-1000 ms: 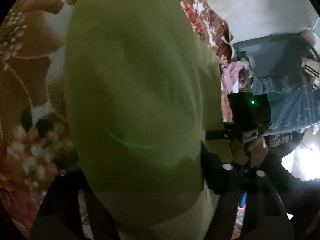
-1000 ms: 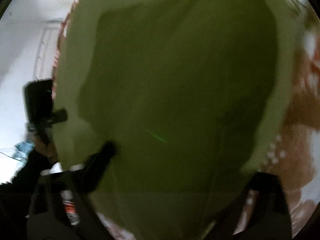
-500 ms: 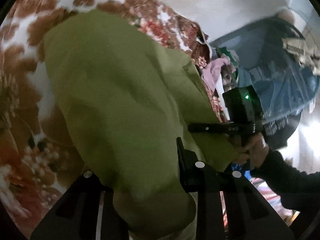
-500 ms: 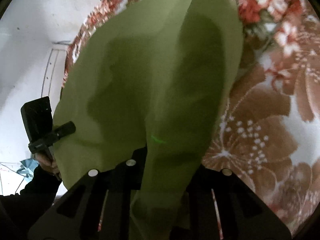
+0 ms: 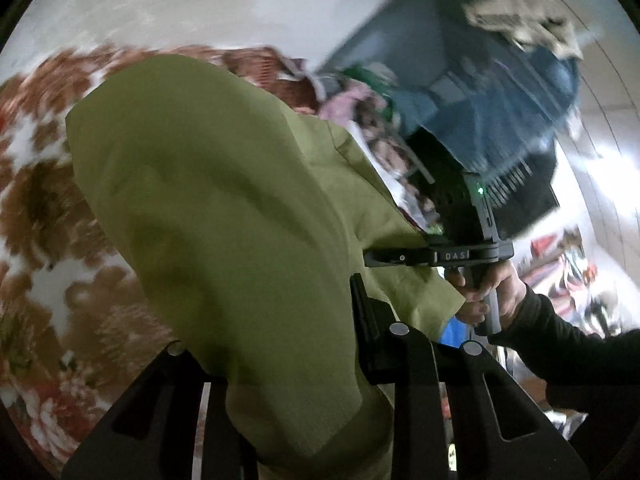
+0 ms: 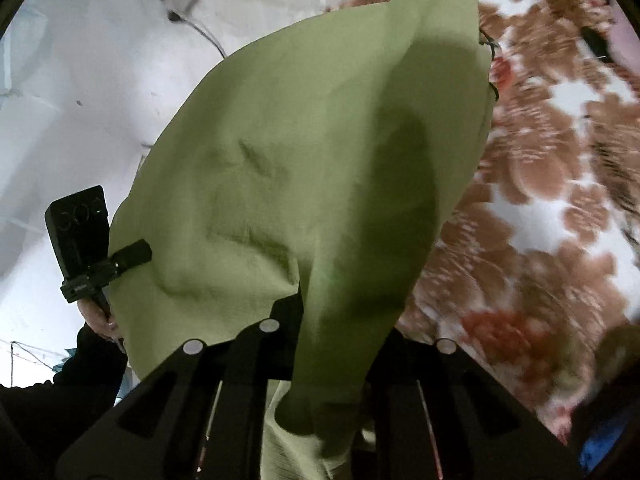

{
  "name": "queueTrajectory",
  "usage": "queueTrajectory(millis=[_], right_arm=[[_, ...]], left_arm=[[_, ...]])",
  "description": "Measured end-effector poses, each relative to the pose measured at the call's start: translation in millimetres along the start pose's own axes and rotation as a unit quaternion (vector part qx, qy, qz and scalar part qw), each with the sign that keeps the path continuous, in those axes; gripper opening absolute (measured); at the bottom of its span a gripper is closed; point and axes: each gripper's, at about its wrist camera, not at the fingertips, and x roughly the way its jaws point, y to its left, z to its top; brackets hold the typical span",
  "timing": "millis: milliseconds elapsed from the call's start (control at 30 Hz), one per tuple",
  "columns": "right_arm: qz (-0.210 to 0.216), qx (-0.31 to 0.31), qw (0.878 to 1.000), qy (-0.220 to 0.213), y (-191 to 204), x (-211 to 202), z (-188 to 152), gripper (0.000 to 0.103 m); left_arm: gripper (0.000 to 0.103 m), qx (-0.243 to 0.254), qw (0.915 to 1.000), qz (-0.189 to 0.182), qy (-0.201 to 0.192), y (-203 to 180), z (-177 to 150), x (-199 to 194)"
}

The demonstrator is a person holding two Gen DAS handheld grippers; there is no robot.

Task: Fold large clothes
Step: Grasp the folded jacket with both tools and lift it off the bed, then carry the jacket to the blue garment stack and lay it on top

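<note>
1. Green garment (image 5: 224, 208): large plain olive-green cloth, held up off the bedspread between both grippers, its far end hanging toward the floral surface; soft wrinkles near its middle in the right wrist view (image 6: 320, 160).
2. Left gripper (image 5: 304, 360): 2 black fingers pressed together on a bunched edge of the garment, which passes between them and drapes over the near side. From the right wrist view the same gripper (image 6: 132, 254) bites the cloth's left edge, held by a bare hand (image 6: 96, 316) in a dark sleeve.
3. Right gripper (image 6: 320, 364): fingers pinching a gathered fold of the garment, cloth spilling down between them. From the left wrist view it (image 5: 384, 258) grips the cloth's right edge, held by the right hand (image 5: 492, 292).
4. Floral bedspread (image 5: 44, 184): brown, red and white flower print, beneath and behind the garment.
5. Blue fabric (image 5: 480, 92): draped pile at upper right, blurred.
6. White wall (image 6: 80, 80): with a cable.
</note>
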Motion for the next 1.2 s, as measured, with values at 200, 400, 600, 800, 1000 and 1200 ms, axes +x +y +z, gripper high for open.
queueTrajectory(millis=[200, 400, 600, 800, 1000, 1200], right_arm=[[-0.030, 0.031, 0.997, -0.065, -45, -143, -80, 0.010], [-0.068, 0.111, 0.983, -0.128, -96, -277, -176, 0.010], [-0.096, 0.224, 0.940, -0.239, -157, -378, -267, 0.010], [-0.119, 0.295, 0.897, -0.308, -205, -411, -322, 0.010], [-0.096, 0.379, 0.848, -0.357, -277, -377, -363, 0.010], [-0.056, 0.422, 0.827, -0.367, -349, -283, -387, 0.017]], left_arm=[[0.024, 0.038, 0.9970, -0.061, 0.027, -107, -6, 60], [0.024, 0.108, 0.9825, -0.122, 0.090, -228, 1, 152], [0.024, 0.194, 0.9496, -0.188, 0.160, -326, 27, 263], [0.025, 0.283, 0.8949, -0.244, 0.245, -379, 48, 359], [0.026, 0.315, 0.8485, -0.264, 0.334, -366, 36, 458], [0.034, 0.234, 0.8522, -0.243, 0.400, -249, 0, 542]])
